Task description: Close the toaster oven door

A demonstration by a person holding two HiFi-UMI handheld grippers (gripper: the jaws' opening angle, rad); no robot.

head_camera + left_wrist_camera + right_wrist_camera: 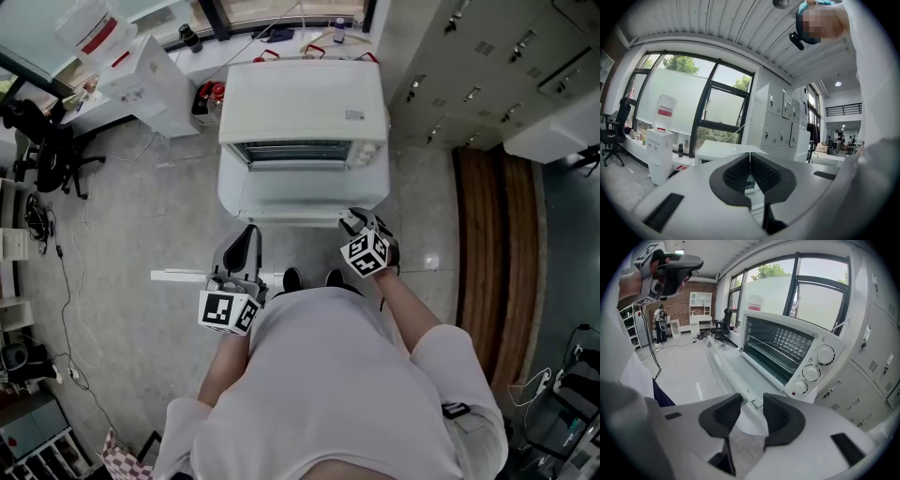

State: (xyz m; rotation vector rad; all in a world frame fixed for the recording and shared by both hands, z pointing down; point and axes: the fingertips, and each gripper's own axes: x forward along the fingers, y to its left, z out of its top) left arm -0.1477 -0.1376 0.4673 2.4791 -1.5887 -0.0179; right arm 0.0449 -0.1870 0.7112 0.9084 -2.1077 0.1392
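The white, box-shaped toaster oven [305, 103] stood straight in front of the person. Its glass-panelled door [300, 199] hung fully open, dropped flat towards them, so the wire rack inside showed.

The right gripper [361, 223] was angled down at the door's right front corner. Its jaws stood apart with the door's edge just beyond them, and they were pressing on nothing. The left gripper [246, 234] was held level and back from the oven, jaws together and empty.

From where I stood, the lift looked risky. With only one corner taken, the smooth edge could slip out of the black ribbed pads [726, 414], and the door would drop open again with a bang. Pushing up at the right end alone might also rack the hinges or skew the door against the frame. The oven looked light, so a hard shove could slide it backwards with nothing bracing it. A sprung hinge might snap the door shut near the round white knobs [811, 372].
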